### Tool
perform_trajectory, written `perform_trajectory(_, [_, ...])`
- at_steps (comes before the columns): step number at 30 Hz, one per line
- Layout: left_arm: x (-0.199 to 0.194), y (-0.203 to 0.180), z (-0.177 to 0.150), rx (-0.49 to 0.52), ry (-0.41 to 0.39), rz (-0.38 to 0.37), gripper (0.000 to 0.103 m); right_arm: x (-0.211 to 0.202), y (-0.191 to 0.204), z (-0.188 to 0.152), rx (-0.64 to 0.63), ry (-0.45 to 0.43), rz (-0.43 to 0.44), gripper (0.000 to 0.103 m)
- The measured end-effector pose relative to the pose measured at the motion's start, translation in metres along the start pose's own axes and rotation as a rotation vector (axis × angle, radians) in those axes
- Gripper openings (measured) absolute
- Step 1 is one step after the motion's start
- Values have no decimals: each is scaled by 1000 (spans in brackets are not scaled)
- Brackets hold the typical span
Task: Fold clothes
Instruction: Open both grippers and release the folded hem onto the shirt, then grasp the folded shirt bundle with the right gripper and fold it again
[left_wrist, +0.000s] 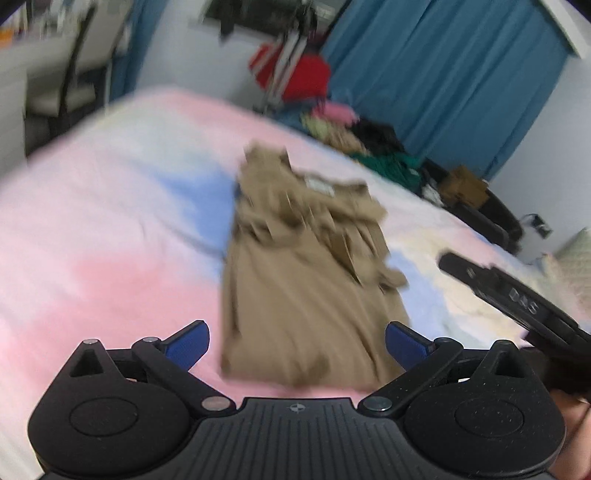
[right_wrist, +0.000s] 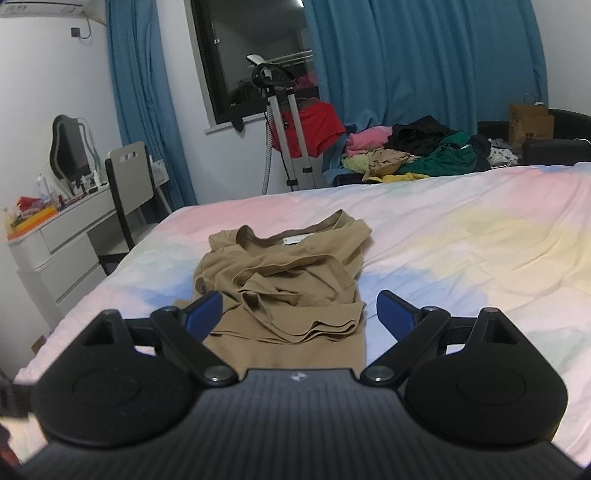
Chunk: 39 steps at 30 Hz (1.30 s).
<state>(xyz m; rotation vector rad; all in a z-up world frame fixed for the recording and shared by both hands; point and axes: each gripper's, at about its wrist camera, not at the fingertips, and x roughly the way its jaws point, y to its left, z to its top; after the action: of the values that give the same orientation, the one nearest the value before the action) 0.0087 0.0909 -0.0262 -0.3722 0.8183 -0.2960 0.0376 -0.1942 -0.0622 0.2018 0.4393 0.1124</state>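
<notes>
A tan shirt lies on the pastel bed sheet, long and narrow, with its sleeves and collar bunched at the far end. It also shows in the right wrist view. My left gripper is open and empty, just above the shirt's near hem. My right gripper is open and empty, over the shirt's lower half. The right gripper's body shows at the right edge of the left wrist view. The left wrist view is blurred.
A heap of mixed clothes lies at the far edge of the bed. A garment steamer stand with a red garment stands by the window. A white desk and chair are at the left.
</notes>
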Motion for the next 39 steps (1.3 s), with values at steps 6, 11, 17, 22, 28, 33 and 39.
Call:
perform_trajectory(6, [38, 24, -18, -212, 195, -114, 100, 6, -2, -3, 14, 25, 2, 92])
perform_trajectory(11, [59, 44, -26, -335, 201, -130, 95, 14, -8, -4, 58, 48, -3, 92])
perform_trajectory(17, [53, 52, -21, -409, 93, -187, 93, 17, -20, -9, 149, 100, 19, 92])
perform_trajectory(22, [45, 52, -21, -441, 89, -251, 93, 12, -35, -11, 259, 144, 62, 92])
perform_trajectory(28, [52, 45, -25, -411, 125, -258, 93, 6, -52, -14, 390, 197, 113, 92])
perform_trajectory(33, [59, 48, -26, -441, 127, -253, 93, 3, -71, -43, 643, 350, 271, 92])
perform_trajectory(39, [62, 48, -25, -437, 129, -234, 93, 24, -72, -91, 918, 548, 372, 92])
